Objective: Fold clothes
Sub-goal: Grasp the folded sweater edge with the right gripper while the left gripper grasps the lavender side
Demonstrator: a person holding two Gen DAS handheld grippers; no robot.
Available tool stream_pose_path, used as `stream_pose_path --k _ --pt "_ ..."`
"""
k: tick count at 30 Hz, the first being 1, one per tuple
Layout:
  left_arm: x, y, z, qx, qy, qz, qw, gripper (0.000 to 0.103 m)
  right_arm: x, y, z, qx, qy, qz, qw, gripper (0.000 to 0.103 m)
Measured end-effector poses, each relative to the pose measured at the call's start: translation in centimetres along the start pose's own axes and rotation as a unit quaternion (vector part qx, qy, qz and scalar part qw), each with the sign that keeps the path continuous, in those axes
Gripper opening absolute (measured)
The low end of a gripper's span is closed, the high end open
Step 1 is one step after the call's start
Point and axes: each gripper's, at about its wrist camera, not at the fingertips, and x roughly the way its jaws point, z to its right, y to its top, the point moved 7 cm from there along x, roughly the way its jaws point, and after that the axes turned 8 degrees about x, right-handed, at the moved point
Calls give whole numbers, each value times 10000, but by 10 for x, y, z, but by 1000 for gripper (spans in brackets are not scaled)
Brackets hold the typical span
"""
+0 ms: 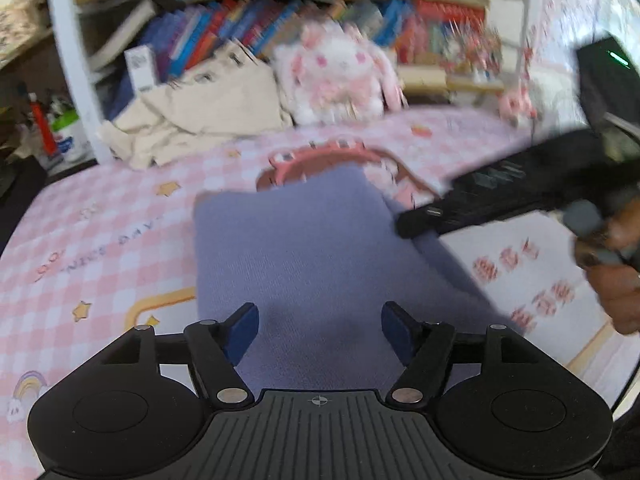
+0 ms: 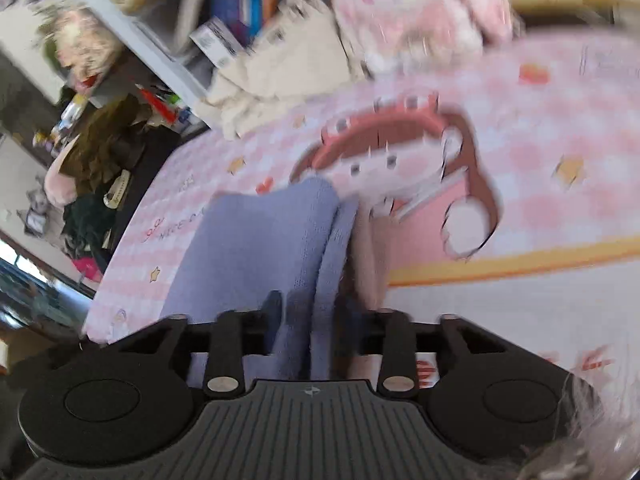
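Observation:
A lavender-blue cloth [image 1: 312,248] lies folded on a pink checked mat [image 1: 100,248]. My left gripper [image 1: 319,330] is open, its blue pads [image 1: 244,330] hovering over the near part of the cloth. My right gripper [image 2: 310,312] is shut on the cloth's right edge [image 2: 304,264], which rises in a double layer between its fingers. In the left wrist view the right gripper [image 1: 408,224] reaches in from the right and meets the cloth's right edge.
A beige garment [image 1: 200,116] lies crumpled at the mat's far edge beside a pink-white plush toy [image 1: 340,72]. A bookshelf [image 1: 280,24] stands behind. A white post [image 1: 76,64] and clutter are at the left.

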Motion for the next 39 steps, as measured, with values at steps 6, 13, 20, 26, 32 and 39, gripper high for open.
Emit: stream_pose_path --k 6,13,20,26,32,39 --pt "-9 4 -1 -102 76 56 9999 69 -28 -33 -25 -1030 523 -752 9905 35" --pt "15 -5 2 -362 47 -356 9987 70 -27 -44 -10 -518 604 -953 9923 8" --pt "-6 6 3 -428 517 37 9977 71 -10 -52 16 -263 441 -1348 9895 11" --pt "-25 10 -11 -714 780 325 9939 93 -31 -28 12 -319 293 -808 9958 95" --pt "-1 -15 -54 -1752 310 -211 9838 95 -4 -25 22 452 121 -1127 9925 95" --pt "19 -37 -81 -2753 -691 -345 9583 95 15 -28 24 980 -65 -1147 9885 91"
